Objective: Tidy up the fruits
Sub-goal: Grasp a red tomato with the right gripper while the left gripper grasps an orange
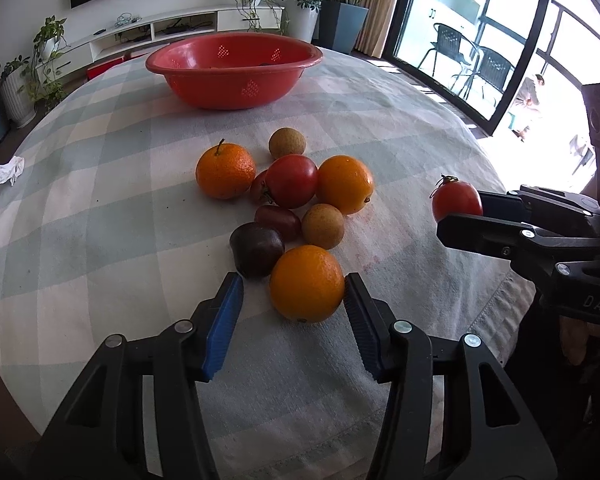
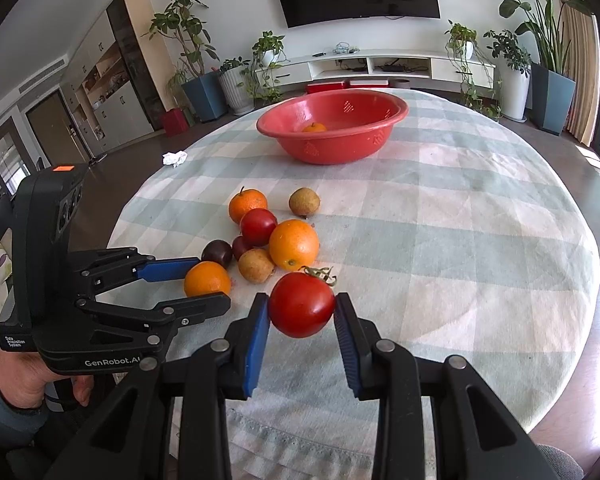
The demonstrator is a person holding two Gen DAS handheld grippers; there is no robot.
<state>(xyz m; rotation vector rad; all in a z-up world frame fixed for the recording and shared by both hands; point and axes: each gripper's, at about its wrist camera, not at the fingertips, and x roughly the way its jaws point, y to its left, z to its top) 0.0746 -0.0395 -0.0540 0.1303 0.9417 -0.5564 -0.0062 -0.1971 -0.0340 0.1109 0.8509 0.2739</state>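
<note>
Clamped between the right gripper, the tomato should travel high to the far red basin, while the wide left gripper straddles the near orange.

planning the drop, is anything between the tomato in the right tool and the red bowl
Nothing visible blocks it. The tomato is held above the cloth in the right tool; bare tablecloth runs to the red bowl. The fruit pile sits left of that line.

Your round table wears a pale checked cloth. On it you have a red bowl at the far side, a cluster of fruit near you, and a crumpled tissue by the left edge.
</note>
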